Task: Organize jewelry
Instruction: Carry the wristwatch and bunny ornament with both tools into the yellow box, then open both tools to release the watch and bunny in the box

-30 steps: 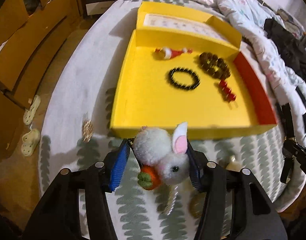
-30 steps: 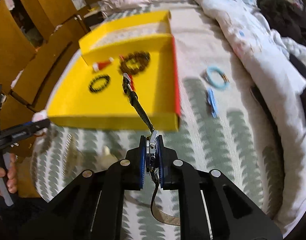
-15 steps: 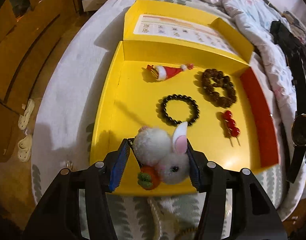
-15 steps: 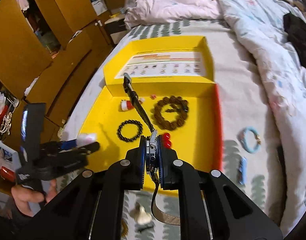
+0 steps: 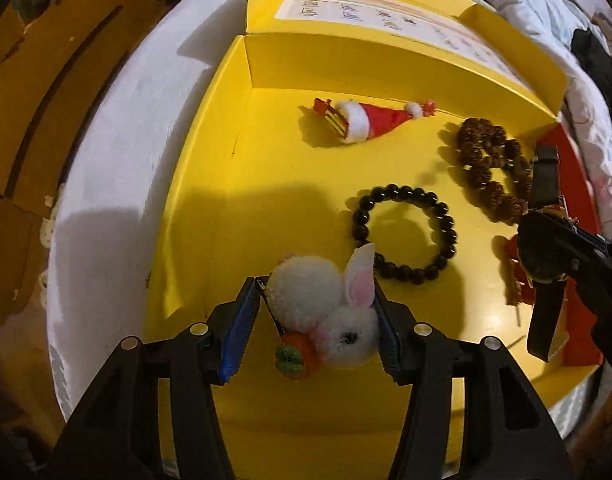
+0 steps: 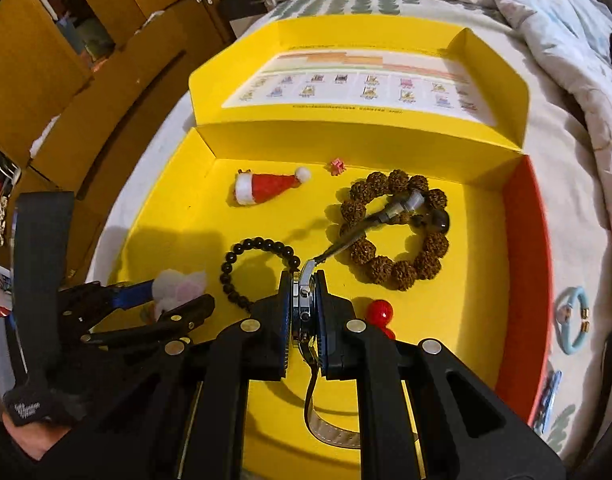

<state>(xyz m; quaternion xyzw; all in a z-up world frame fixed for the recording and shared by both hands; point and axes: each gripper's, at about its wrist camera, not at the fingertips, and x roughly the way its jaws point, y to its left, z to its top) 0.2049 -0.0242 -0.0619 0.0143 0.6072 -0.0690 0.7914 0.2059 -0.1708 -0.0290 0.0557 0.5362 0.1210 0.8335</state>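
Observation:
My left gripper point(image 5: 313, 292) is shut on a white pom-pom rabbit clip point(image 5: 325, 312) with an orange carrot, held above the near left floor of the open yellow box point(image 5: 210, 184). My right gripper point(image 6: 302, 280) is shut on a wristwatch point(image 6: 304, 304); its strap reaches forward over the brown bead bracelet point(image 6: 401, 272). In the box lie a Santa-hat clip point(image 5: 361, 120), a black bead bracelet point(image 5: 405, 236), the brown bracelet point(image 5: 485, 164) and a red bead pick point(image 6: 379, 312). The right gripper with the watch point(image 5: 545, 252) shows at the left wrist view's right edge.
The box sits on a leaf-patterned bed cover point(image 6: 577, 420) with its lid point(image 6: 357, 88) folded back. A light blue bracelet point(image 6: 571, 320) and a blue clip point(image 6: 547, 400) lie on the cover right of the box. Wooden cabinets point(image 6: 86, 92) stand to the left, bedding point(image 6: 545, 8) behind.
Both grippers have moved forward from the bed cover to over the box floor, each still holding its item. The watch strap now hangs over the brown bracelet.

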